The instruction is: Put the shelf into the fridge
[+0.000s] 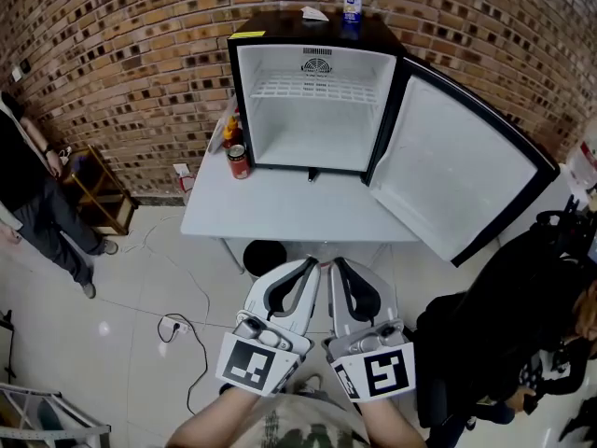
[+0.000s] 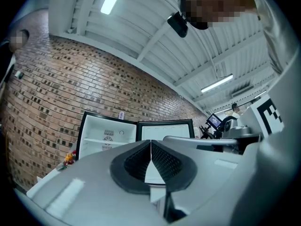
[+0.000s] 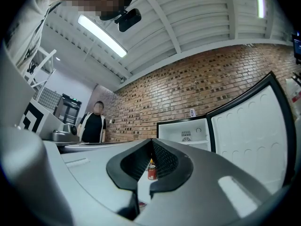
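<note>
A small black fridge (image 1: 315, 91) stands on a white table (image 1: 289, 215) against the brick wall, its door (image 1: 464, 171) swung wide to the right. Inside it a white wire shelf (image 1: 315, 89) sits level in the upper part. My left gripper (image 1: 312, 265) and right gripper (image 1: 336, 265) hover side by side over the floor in front of the table, well short of the fridge, both shut with nothing between the fingers. The fridge (image 2: 106, 136) shows beyond the left gripper (image 2: 151, 143), and the fridge (image 3: 186, 134) beyond the right gripper (image 3: 152, 141) too.
A red can (image 1: 239, 161) and small bottles stand on the table left of the fridge; a blue can (image 1: 352, 3) is on top. A person (image 1: 37, 203) and a wooden stool (image 1: 98, 189) are at left, a cable (image 1: 182, 329) on the floor, dark gear (image 1: 504, 334) at right.
</note>
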`<state>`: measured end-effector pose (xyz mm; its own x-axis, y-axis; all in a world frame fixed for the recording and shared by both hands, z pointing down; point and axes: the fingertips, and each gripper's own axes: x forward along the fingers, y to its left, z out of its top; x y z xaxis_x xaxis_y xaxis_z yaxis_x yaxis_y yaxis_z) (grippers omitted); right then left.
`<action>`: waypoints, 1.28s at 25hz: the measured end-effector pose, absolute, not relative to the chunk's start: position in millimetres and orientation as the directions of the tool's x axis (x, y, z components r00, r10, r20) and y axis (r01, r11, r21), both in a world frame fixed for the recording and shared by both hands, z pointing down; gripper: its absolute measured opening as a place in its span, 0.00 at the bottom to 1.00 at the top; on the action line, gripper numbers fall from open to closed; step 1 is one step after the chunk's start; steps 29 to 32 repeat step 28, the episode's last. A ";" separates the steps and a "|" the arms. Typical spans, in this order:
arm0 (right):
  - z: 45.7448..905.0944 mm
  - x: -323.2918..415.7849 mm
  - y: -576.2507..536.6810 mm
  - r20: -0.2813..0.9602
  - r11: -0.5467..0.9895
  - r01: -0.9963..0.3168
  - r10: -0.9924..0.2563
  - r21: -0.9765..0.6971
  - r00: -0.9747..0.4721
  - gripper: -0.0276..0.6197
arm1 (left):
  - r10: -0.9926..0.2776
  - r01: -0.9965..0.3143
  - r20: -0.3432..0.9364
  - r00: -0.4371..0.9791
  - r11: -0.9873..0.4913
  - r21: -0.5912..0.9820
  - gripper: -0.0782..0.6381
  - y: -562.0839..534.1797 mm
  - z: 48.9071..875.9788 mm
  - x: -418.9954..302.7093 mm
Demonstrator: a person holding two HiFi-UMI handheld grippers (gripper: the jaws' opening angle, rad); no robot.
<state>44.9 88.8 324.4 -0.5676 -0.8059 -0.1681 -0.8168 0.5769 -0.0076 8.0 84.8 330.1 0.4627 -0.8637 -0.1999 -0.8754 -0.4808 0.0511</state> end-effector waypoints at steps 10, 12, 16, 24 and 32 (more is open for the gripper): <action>317.1 30.4 92.9 -0.173 0.545 -0.838 -0.825 0.010 -0.538 0.04 | -0.842 -0.850 -0.206 0.499 -0.522 0.076 0.11 90.6 320.1 -0.2; 315.7 27.9 93.1 -0.176 0.538 -0.843 -0.829 0.008 -0.531 0.04 | -0.839 -0.847 -0.210 0.502 -0.526 0.074 0.11 91.4 318.4 -1.5; 317.1 24.6 93.7 -0.170 0.535 -0.845 -0.831 0.015 -0.529 0.04 | -0.839 -0.848 -0.208 0.503 -0.525 0.070 0.11 93.3 317.0 -5.0; 316.9 14.1 93.6 -0.169 0.527 -0.850 -0.837 0.002 -0.520 0.04 | -0.839 -0.846 -0.202 0.505 -0.527 0.074 0.11 95.4 319.7 -14.1; 320.5 11.2 93.6 -0.158 0.529 -0.848 -0.836 0.016 -0.525 0.04 | -0.839 -0.846 -0.201 0.506 -0.528 0.073 0.11 95.7 320.9 -15.7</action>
